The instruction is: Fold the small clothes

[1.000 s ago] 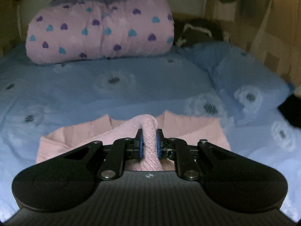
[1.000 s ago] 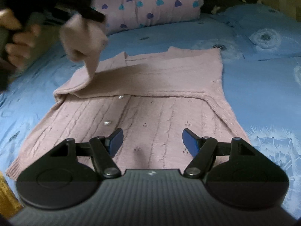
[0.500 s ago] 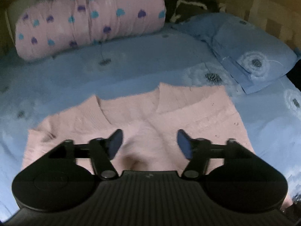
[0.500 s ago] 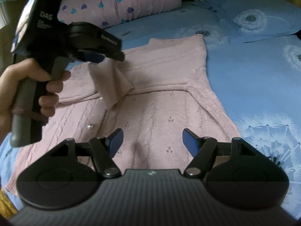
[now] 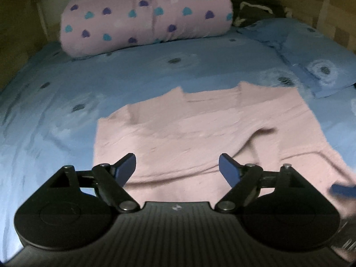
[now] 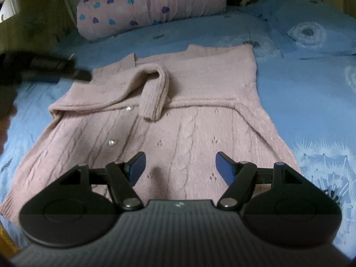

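Nearest the right wrist camera, the right gripper (image 6: 179, 166) hung with its jaws well apart and nothing between them, poised over the hem end of the pink cardigan (image 6: 184, 138) by the near edge of the bed (image 6: 311, 115). The left gripper (image 5: 176, 166) had just been opening; its jaws stood wide and empty above the garment, which in that view lay blurred beneath them. The cardigan was spread flat on the blue flowered sheet, buttons up, roughly midway across the bed, collar pointing toward the far edge. Beyond the right gripper's fingers, the one sleeve (image 6: 153, 89) lay folded in across the chest, its cuff doubled back on itself rather untidily near a button. The other sleeve also seemed tucked in, its edge showing as a ridge across the body. So the sleeve folds looked largely done, though the loose cuff probably wanted smoothing, and the body had not yet been folded over lengthwise. Further off, a blue pillow (image 6: 311, 33) sat toward the far right corner, and a rolled pink heart-print quilt (image 6: 151, 6) lay along the far edge.
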`<state>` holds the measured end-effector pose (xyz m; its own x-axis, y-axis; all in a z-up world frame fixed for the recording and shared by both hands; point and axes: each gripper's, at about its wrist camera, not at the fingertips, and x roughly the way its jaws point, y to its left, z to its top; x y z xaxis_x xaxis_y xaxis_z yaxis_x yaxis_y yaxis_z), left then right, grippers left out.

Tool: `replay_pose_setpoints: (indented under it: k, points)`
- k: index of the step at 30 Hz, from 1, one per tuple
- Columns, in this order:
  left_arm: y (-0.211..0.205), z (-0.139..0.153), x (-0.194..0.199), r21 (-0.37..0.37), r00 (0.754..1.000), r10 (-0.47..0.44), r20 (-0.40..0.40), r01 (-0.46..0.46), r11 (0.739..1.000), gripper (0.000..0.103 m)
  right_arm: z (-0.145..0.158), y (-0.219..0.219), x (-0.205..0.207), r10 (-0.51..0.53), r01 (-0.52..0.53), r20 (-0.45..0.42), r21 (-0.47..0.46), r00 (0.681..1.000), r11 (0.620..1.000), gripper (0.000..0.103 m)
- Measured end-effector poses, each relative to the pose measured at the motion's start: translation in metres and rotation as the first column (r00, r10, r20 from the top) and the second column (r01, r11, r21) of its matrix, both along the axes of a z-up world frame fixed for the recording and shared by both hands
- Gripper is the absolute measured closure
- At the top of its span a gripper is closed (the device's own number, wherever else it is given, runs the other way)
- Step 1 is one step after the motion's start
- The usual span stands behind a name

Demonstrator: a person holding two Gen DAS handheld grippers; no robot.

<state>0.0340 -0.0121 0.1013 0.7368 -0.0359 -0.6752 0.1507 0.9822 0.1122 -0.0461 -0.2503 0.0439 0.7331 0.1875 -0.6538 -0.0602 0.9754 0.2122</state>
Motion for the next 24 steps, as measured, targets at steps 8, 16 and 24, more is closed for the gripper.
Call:
replay_pose_setpoints:
  k: [8,16,24]
  points:
    - [0.039,-0.018,0.022,-0.040,0.996,0.084,-0.008,-0.084,0.996,0.017,0.022,0.019,0.035,0.050,-0.042,0.105,-0.074,0.993,0.996,0.031]
    - [0.062,-0.044,0.045,-0.118,0.991,0.123,-0.045,-0.127,0.985,0.017,-0.002,0.049,0.098,0.061,-0.047,0.041,-0.286,0.997,0.957,0.033]
    - [0.066,-0.047,0.050,-0.181,0.987,0.154,-0.049,-0.160,0.970,0.017,-0.006,0.041,0.099,0.048,-0.030,0.105,-0.172,0.993,0.985,0.046]
